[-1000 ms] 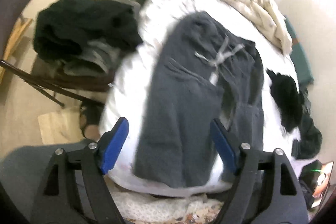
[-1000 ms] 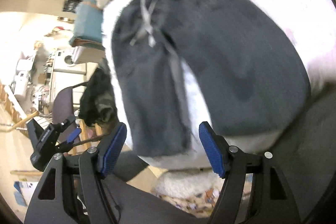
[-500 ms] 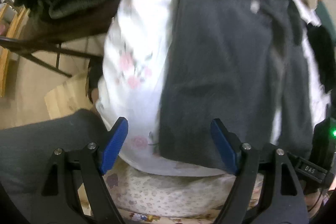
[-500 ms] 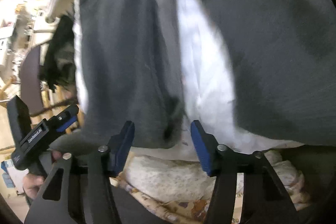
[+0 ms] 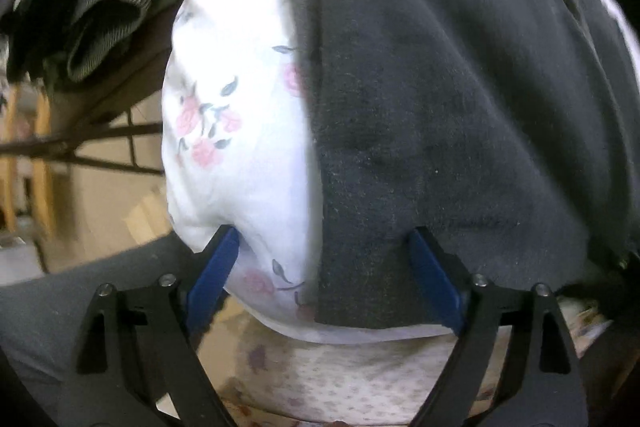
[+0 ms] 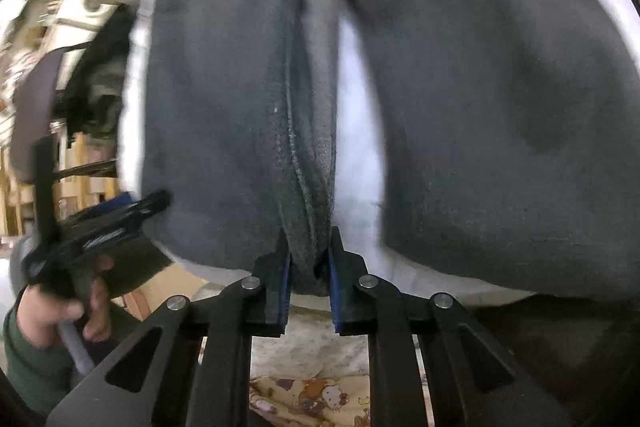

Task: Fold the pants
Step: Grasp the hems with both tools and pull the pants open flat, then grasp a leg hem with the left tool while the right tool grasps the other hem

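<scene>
1. The bed point(image 5: 240, 187) takes up most of the room here, with a white sheet printed with pink roses. Its edge curves down right in front of both grippers.
2. The pants point(image 5: 460, 107) are dark grey and soft-looking, laid out flat on the bed with the leg ends at the near edge. In the right wrist view you can see the two legs point(image 6: 500, 107) lying apart, with a strip of white sheet showing between them.
3. A chair point(image 5: 100, 131) stands off to the left of the bed, with a heap of dark clothes point(image 5: 92, 7) piled on it.
4. The left gripper point(image 5: 324, 267) is down at the bed's edge with its jaws spread wide and just been opening more. One blue pad sits against the sheet, the other over the hem of a leg, and that leg's corner lies between them, not squeezed.
5. The right gripper point(image 6: 308, 267) has just been closing its jaws, and they're now pinching a bunched fold of the left-hand leg's hem.
6. A hand point(image 6: 60, 311) in a green sleeve shows low at the left of the right wrist view, gripping the left gripper's handle.
</scene>
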Motion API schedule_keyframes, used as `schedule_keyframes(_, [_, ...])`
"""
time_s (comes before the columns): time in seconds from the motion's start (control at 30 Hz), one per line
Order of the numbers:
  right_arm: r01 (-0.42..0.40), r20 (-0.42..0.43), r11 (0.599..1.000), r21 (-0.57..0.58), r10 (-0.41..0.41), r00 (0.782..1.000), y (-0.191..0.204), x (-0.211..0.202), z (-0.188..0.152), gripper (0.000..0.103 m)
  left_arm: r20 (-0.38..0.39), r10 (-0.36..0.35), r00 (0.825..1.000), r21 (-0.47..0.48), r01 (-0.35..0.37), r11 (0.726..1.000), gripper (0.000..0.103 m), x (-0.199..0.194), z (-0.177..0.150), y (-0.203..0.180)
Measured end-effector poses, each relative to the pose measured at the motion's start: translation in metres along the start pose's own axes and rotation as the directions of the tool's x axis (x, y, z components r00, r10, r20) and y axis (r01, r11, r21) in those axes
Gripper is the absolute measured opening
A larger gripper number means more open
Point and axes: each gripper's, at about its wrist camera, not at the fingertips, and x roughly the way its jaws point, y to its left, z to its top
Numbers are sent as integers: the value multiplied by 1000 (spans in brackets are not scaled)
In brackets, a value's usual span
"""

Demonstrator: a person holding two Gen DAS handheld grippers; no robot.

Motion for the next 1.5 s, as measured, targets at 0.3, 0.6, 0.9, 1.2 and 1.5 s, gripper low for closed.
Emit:
schedule_keyframes(0.3, [-15,-114,995,95,26,993,-6,5,-2,44,110,-135,985,-131,149,980,84,-39,-4,25])
schedule_keyframes(0.6, [-148,137,988,-51,154,979,35,-99,67,46,262,-243,934,-183,295,938,84,-108,56,57])
schedule_keyframes(0.9, [-212,146,974,-80,222,964,58,-72,196,52,222,-358,907,-146,394,907,84,-99,157,65])
schedule_keyframes(1.2, [-250,23,968,-15,251,968,26,-9,234,52,125,-423,898,-79,434,898,67,-52,203,39])
schedule_keyframes(1.5, [-184,37,983,14,183,982,6,-12,241,52,30,-343,939,-112,345,932,66,5,218,44])
